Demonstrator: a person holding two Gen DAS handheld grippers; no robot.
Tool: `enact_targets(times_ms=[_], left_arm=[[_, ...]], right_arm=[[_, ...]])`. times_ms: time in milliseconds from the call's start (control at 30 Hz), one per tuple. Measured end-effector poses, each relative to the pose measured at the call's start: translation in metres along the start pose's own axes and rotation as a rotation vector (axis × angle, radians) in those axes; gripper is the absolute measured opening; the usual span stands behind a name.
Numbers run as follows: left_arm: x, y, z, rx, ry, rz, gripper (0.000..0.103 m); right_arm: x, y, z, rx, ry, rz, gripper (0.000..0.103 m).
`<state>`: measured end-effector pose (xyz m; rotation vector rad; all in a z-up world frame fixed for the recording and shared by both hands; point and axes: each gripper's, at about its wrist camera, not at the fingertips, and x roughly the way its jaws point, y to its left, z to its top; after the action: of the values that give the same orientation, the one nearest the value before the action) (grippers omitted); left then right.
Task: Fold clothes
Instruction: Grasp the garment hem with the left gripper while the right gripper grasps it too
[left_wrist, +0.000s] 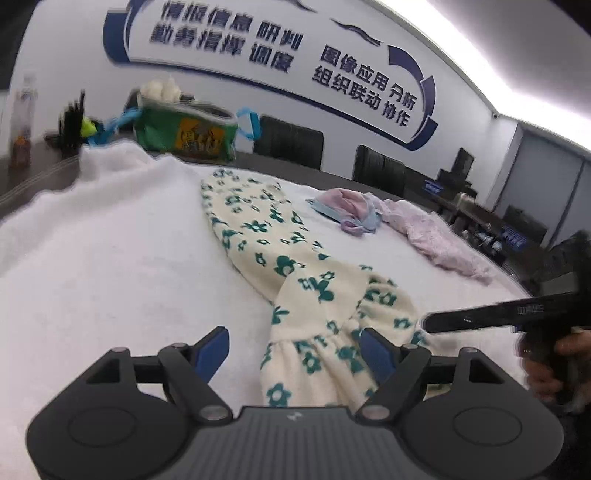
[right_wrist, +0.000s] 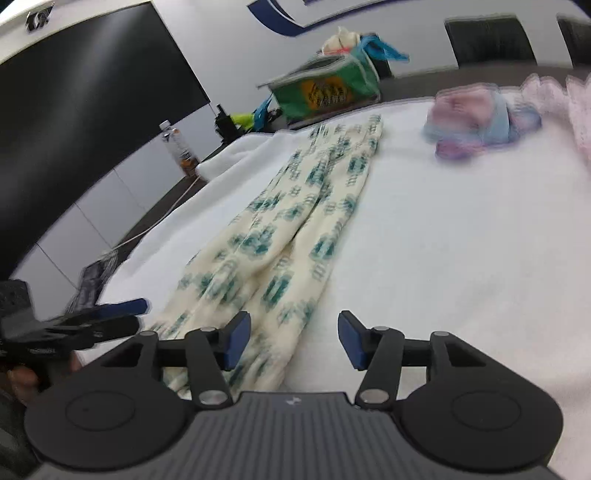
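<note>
Cream trousers with green flowers (left_wrist: 258, 236) lie lengthwise on a white cloth-covered table (left_wrist: 110, 258). Their gathered waistband is the near end. My left gripper (left_wrist: 294, 350) stands open over that waistband, which lies between its blue pads, close to the right one, and is not pinched. My right gripper (left_wrist: 436, 321) reaches in from the right beside the waistband. In the right wrist view the trousers (right_wrist: 295, 221) stretch away from my right gripper (right_wrist: 293, 339). It is open, with the trousers' near edge by its left pad. My left gripper (right_wrist: 138, 315) shows at the left, blurred.
A heap of pink and blue small clothes (left_wrist: 347, 210) (right_wrist: 476, 118) and a pale pink garment (left_wrist: 436, 236) lie at the far right of the cloth. Beyond the far edge are a green bag (left_wrist: 184, 133) (right_wrist: 328, 88), a bottle (left_wrist: 24, 118) (right_wrist: 177, 144) and dark chairs (left_wrist: 291, 140).
</note>
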<state>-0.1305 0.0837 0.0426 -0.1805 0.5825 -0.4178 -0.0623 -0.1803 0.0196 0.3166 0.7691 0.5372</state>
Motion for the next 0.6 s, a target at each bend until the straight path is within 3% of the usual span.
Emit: enact_targets(times_ms=[133,467,600], left_arm=[[0.007,-0.002,-0.010,-0.029,0.033,0.013,0.075],[0.003,0.001,-0.027,-0.051,0.042,0.034,0.045],[-0.006,0.004,-0.029,-0.065,0.030,0.030,0.045]], right_arm=[[-0.012,0.017,-0.028,-0.010,0.003,0.032,0.060],[-0.007,0.039,-0.057,-0.050,0.026,0.027,0.061],[-0.007,0.044,-0.058,-0.064,0.021,0.015,0.061]])
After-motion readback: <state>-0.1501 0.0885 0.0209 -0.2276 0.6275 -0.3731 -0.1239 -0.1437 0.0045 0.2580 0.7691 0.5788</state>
